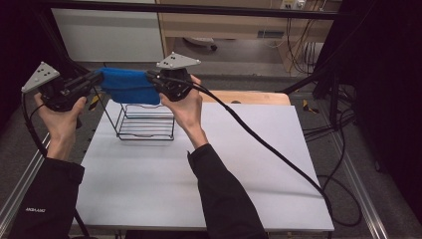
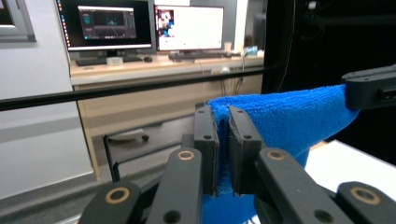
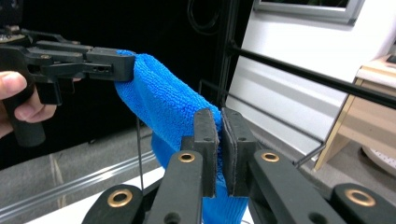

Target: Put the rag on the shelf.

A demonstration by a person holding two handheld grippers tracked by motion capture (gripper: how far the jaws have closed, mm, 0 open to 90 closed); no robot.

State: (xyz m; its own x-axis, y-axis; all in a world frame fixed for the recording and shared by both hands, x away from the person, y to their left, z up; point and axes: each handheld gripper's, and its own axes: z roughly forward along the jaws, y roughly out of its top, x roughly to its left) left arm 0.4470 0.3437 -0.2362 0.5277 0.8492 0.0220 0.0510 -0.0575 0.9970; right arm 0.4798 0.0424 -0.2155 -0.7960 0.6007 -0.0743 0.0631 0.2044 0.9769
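Both forearms in black sleeves rise from the near edge of the white table (image 1: 209, 164), wrists bent so the hands hold their tools level and pointing at each other above the table's far left part. The left gripper (image 1: 97, 78) has its jaws pinched nearly together on one end of the bright blue terry cloth (image 1: 128, 85), and the right gripper (image 1: 152, 78) is clamped just as tight on the other end, so the cloth hangs stretched between them. Directly beneath the cloth, just below the right gripper's jaws, stands the black wire rack (image 1: 144, 122) on the table.
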